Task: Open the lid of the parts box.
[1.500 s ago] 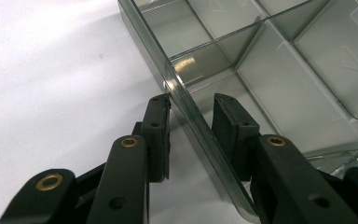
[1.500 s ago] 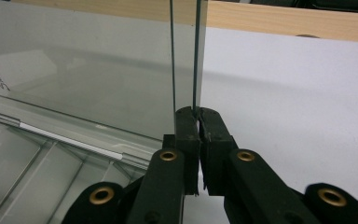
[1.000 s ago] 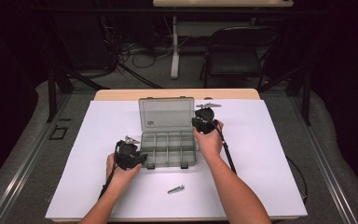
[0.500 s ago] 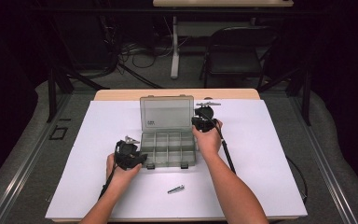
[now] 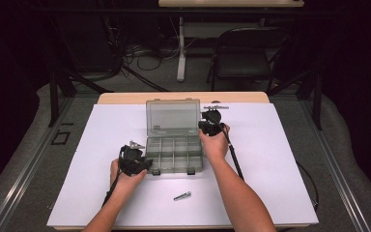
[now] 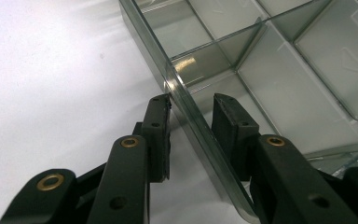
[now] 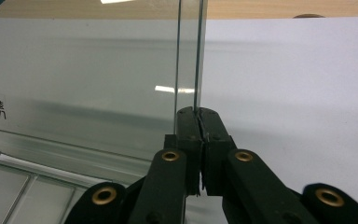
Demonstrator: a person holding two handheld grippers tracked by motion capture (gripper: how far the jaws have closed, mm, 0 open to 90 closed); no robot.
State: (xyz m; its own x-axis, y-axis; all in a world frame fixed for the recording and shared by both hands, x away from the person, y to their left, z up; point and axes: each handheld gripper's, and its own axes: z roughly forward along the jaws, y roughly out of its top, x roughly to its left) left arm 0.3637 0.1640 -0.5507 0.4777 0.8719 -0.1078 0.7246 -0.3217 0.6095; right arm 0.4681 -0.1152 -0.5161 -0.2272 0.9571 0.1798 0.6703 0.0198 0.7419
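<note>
A clear compartment box [image 5: 175,152] is found on the white desk [image 5: 280,159], between the two claws, with its lid [image 5: 172,117] raised upright. The left claw [image 6: 191,114] is set astride the box's near-left side wall [image 6: 186,100]; one pad lies against the wall's outer face, while the other stands a little apart inside, so a firm grip cannot be confirmed. The right claw [image 7: 198,114] is observed fully closed, its pads [image 7: 187,122] pinched on the lid's right-hand edge. A small metal part [image 5: 182,195] is noted on the desk nearer the person than both claws.
</note>
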